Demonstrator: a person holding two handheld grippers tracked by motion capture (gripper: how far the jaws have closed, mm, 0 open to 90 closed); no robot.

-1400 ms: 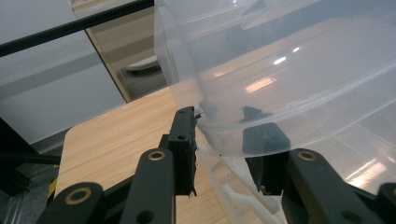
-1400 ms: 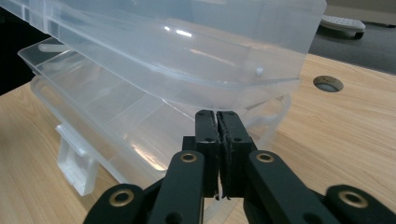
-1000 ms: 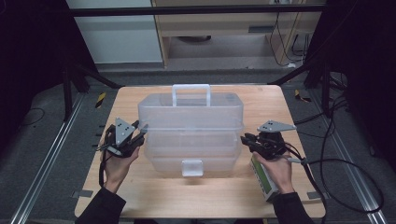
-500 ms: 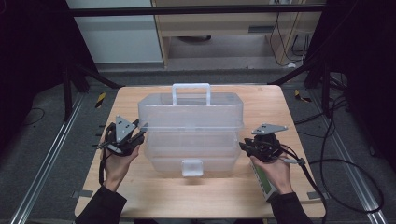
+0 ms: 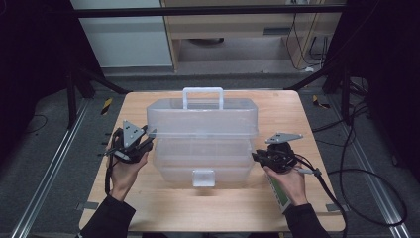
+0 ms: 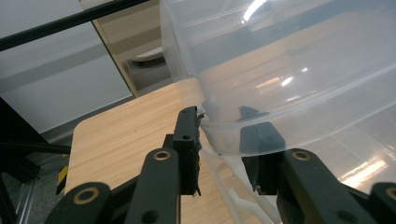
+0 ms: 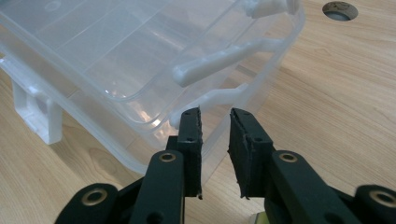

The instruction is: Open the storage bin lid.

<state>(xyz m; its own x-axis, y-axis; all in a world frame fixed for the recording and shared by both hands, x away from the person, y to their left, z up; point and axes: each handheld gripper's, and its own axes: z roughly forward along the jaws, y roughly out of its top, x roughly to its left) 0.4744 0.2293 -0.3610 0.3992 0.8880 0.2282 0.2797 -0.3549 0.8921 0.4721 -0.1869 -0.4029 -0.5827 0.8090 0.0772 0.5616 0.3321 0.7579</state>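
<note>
High view: my clear storage box (image 5: 203,141) sits mid-table (image 5: 317,203), left gripper (image 5: 143,144) and right gripper (image 5: 258,157) at its ends; left gripper view: my jaws pinch the box rim (image 6: 219,135); right gripper view: jaws slightly parted, having just been closing, gripping nothing, at the box corner (image 7: 224,100).

No words, numbers or signs can be read anywhere here, not on the clear plastic box (image 5: 203,144) or the table (image 5: 307,119).

clear plastic box (image 5: 203,144): 1 | white handle (image 5: 202,93): 1 | hand-held gripper: 2, left (image 5: 148,140), right (image 5: 257,157) | wooden table (image 5: 307,129): 1
</note>
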